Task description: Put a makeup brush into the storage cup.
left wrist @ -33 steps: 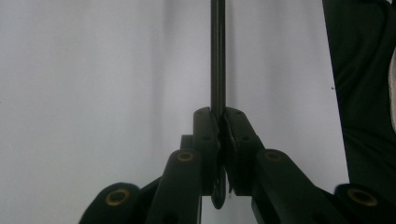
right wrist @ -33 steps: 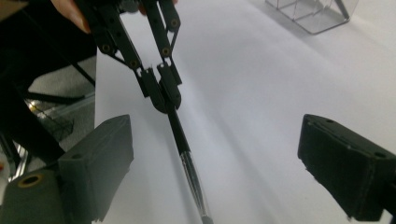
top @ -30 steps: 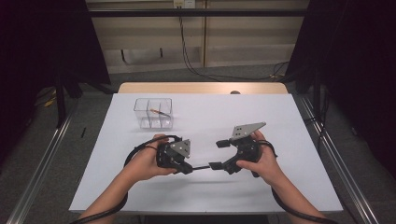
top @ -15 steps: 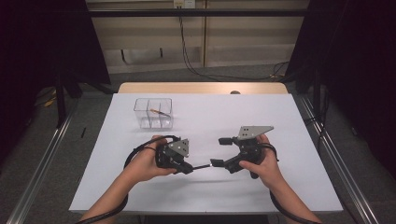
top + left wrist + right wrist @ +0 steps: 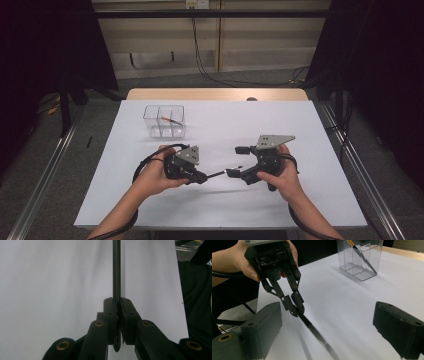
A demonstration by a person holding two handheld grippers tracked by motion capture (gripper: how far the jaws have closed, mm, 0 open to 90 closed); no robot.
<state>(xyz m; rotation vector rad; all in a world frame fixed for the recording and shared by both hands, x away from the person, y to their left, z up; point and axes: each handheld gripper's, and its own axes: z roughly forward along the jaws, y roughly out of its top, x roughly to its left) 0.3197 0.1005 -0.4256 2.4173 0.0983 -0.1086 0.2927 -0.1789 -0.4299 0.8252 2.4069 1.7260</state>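
Currently, status left to right:

Organizer: clear three-cell box (image 5: 164,121) stands upright at the far left of the bench (image 5: 300,200). One pen with an orange end (image 5: 169,120) already leans inside it; in the right gripper view the same pen (image 5: 359,253) slants across a cell. Which cell exactly, can't tell.

Left tongs: left tongs (image 5: 200,177) pressed together, pinching a dark pen (image 5: 216,174) near one end. The left gripper view shows the pads clamped on the shaft (image 5: 116,270), which runs straight out ahead over the white surface.

Pen in hand: held low over the front middle of the bench, roughly level, free end pointing at the right tongs. Well apart from the organizer.

Right tongs: right tongs (image 5: 239,161) spread wide, nothing pinched. In the right gripper view the pen tip (image 5: 329,350) lies between the two pads without touching either.

Done: one pen stowed, I'd judge; second pen picked up.

Left: looks like a handover or pull-apart at the free end, then into the box. Neither has begun.
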